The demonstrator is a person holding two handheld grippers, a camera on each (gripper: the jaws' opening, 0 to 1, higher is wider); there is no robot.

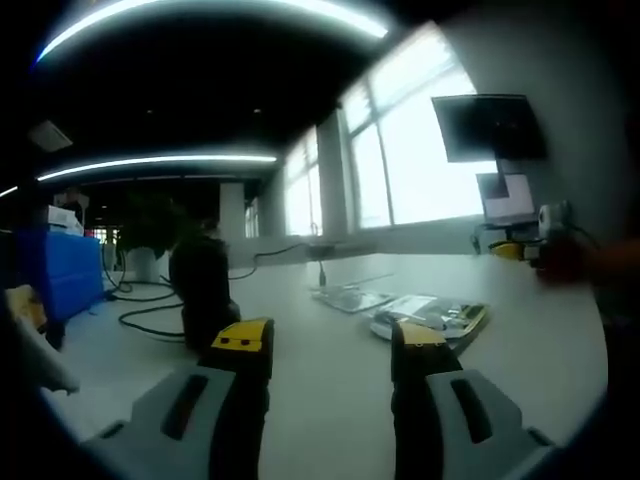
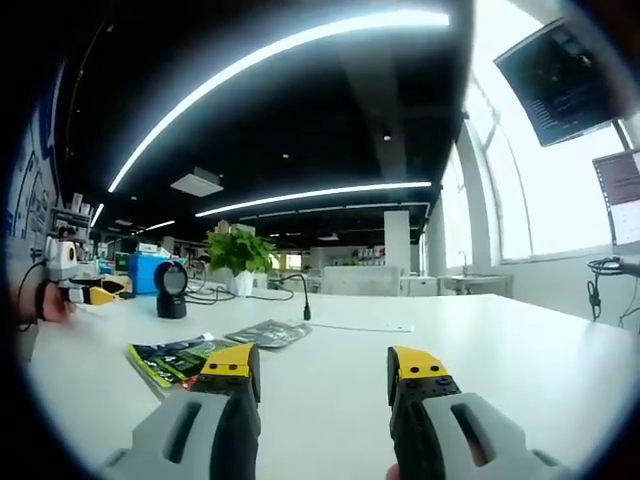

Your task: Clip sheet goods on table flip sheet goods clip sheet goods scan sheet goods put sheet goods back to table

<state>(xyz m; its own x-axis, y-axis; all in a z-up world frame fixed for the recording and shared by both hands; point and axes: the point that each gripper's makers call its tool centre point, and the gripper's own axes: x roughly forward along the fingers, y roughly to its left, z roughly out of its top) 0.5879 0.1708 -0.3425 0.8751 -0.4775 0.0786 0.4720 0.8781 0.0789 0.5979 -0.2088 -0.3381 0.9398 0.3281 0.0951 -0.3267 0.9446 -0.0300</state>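
In the left gripper view, a pile of flat printed packets [image 1: 432, 316] lies on the white table [image 1: 330, 400], with a clear packet [image 1: 350, 297] just beyond it. My left gripper [image 1: 332, 345] is open over the table, short of the packets, holding nothing. In the right gripper view, a green packet [image 2: 172, 356] and a grey packet [image 2: 268, 333] lie ahead and to the left. My right gripper [image 2: 322, 370] is open and empty above the table [image 2: 480, 340]. A black scanner on a stand [image 1: 203, 290] [image 2: 172, 290] sits behind the packets.
Black cables [image 1: 150, 305] trail from the scanner. A potted plant [image 2: 238, 255] stands at the table's far side, and a monitor [image 1: 490, 125] [image 2: 565, 65] hangs by the windows. The other gripper with a hand shows at each view's edge [image 1: 545, 245] [image 2: 85, 292]. A blue box [image 1: 60, 275] stands at left.
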